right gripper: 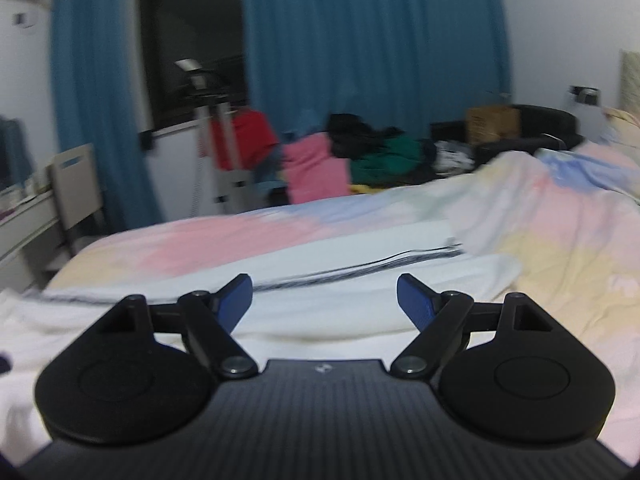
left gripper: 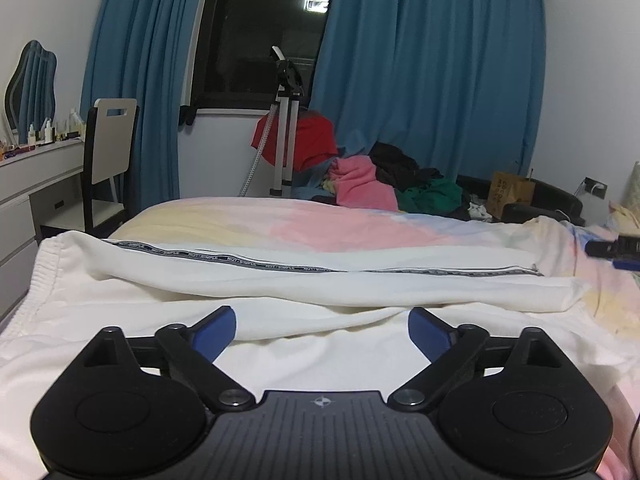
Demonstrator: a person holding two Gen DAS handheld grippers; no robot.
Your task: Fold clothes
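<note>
White trousers (left gripper: 280, 276) are lying lengthwise across the bed (left gripper: 320, 228), while left tongs (left gripper: 322, 330) and right tongs (right gripper: 324, 300) are hovering spread wide, empty, seemingly preparing to fold.

Trousers (left gripper: 280, 276) lay lengthwise across the bed's (left gripper: 328, 224) near edge. Clothes pile (left gripper: 384, 184) and tripod (left gripper: 286, 140) stood beyond its far edge; chair (left gripper: 110, 152) off its left corner.

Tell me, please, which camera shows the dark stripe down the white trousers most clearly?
The left wrist view. There the stripe is sharp along the white trousers, with printed lettering visible, though too small to read. In the right wrist view the same stripe is smeared by motion blur, so it shows only as a dark streak.
</note>
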